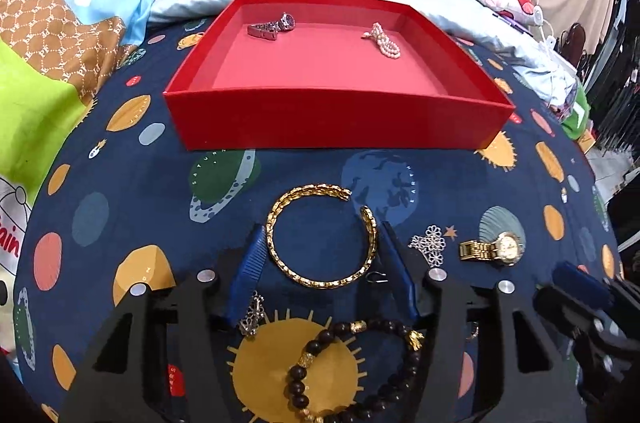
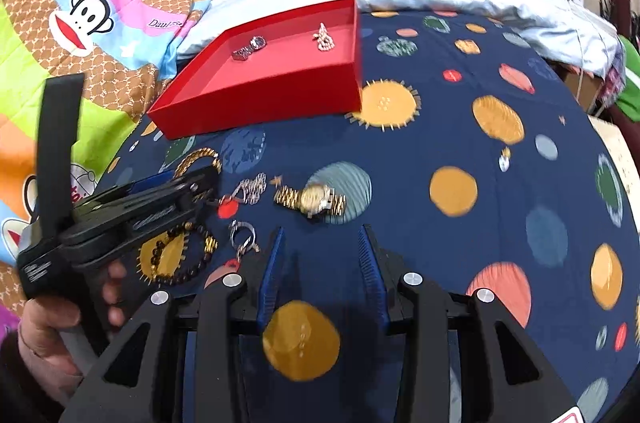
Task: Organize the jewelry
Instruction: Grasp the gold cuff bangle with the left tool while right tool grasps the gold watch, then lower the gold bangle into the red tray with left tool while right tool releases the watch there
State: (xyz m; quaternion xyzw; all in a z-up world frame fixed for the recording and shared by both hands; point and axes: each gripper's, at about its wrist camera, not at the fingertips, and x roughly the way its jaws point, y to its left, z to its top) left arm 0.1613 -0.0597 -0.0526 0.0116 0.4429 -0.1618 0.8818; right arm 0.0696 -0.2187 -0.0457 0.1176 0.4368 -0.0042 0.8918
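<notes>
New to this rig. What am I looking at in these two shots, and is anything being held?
No robot: a person holds a two-finger claw in each hand, with a fisheye camera on each looking along the fingers. In the left view the left claw is open around a gold bangle lying on the planet-print bedspread, not yet gripped. In the right view the right claw is open and empty, near a gold watch. The red tray already holds a silver watch and a pearl piece. A dark bead bracelet lies loose.

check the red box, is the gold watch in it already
No, the gold watch lies on the planet-print sheet, outside the red box.
</notes>
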